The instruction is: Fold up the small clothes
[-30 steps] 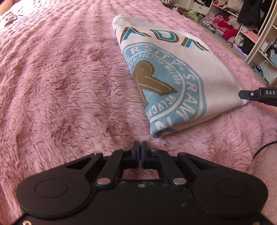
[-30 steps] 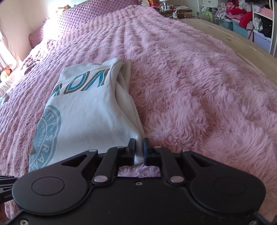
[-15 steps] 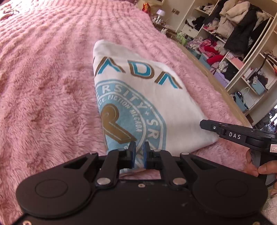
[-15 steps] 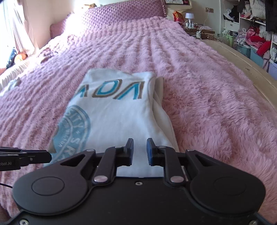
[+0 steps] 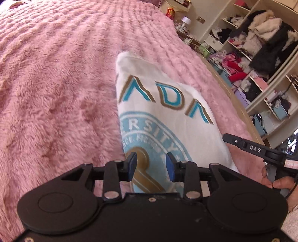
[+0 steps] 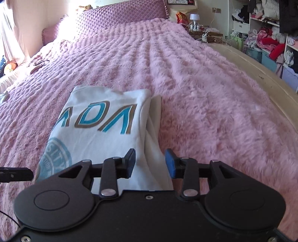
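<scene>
Shirt (image 6: 104, 130) lying folded on pink blanket (image 6: 204, 96) | left gripper (image 5: 151, 164) – jaws just been opening, gripping nothing | right gripper (image 6: 150, 162) – same, hovering over shirt edge

One folded white shirt (image 6: 104, 130) lies on one pink blanket (image 6: 204, 93); two grippers, one lamp (image 6: 194, 17).

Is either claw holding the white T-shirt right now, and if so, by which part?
Neither. Both the left claw and right claw have just been opening; the folded T-shirt lies free on the pink bedspread, its near edge seen between unclamped pads.
</scene>
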Motion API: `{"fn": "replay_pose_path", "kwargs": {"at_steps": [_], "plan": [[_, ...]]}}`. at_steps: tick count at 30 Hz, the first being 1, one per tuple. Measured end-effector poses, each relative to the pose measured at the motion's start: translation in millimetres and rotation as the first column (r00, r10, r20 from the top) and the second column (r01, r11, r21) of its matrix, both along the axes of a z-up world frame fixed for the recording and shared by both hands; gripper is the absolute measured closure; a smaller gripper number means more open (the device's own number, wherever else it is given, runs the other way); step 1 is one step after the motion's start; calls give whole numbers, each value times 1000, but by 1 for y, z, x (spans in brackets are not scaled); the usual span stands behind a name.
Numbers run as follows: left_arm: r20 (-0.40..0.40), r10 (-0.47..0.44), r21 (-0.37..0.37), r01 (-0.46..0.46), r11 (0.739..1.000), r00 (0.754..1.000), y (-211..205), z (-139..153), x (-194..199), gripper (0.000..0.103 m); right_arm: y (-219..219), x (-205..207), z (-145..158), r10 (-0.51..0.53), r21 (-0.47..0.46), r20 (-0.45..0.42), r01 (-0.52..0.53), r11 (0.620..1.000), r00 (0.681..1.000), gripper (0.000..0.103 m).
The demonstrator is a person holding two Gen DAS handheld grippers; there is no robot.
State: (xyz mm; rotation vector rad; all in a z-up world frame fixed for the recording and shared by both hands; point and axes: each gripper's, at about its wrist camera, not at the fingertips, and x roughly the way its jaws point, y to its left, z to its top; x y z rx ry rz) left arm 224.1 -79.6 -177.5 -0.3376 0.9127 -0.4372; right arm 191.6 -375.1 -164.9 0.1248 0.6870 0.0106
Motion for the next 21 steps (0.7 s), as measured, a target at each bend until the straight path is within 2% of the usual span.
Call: {"fn": "replay_pose_path", "kwargs": {"at_steps": [3,4,6,7,9,11,14,18,21], "plan": [[-46,112,-54,-114,992,993,13,-6,33,70,0,26,-4,-5,27,3,5,1000,1000,67],[-90,127,-90,-135,987,988,16,-12,44,70,0,33,-6,-3,38,-3,3,999,1000,67],[-196,99,-158,-131,979,976,17,-29,60,69,2,41,-11,7,53,-7,-6,999,1000,67],[-218,116,-165,-154,974,969,17,-36,62,69,3,43,-14,9,61,-12,-8,998,1000,67],[-212,126,-141,-157,977,969,14,-43,60,60,2,43,-18,5,72,-9,-5,997,1000,86],[-199,128,-146,-158,977,972,15,-48,58,56,0,42,-19,-24,53,-1,24,998,1000,85],[-218,129,-182,-170,968,967,21,-45,60,57,-7,47,-25,-14,83,-41,18,996,999,82],[-153,127,-141,-148,979,980,19,-30,79,58,-16,62,-10,-1,154,9,-1,988,1000,80],[-162,144,-143,-167,975,976,16,-31,108,59,-21,86,-3,-27,182,52,17,983,998,75]]}}
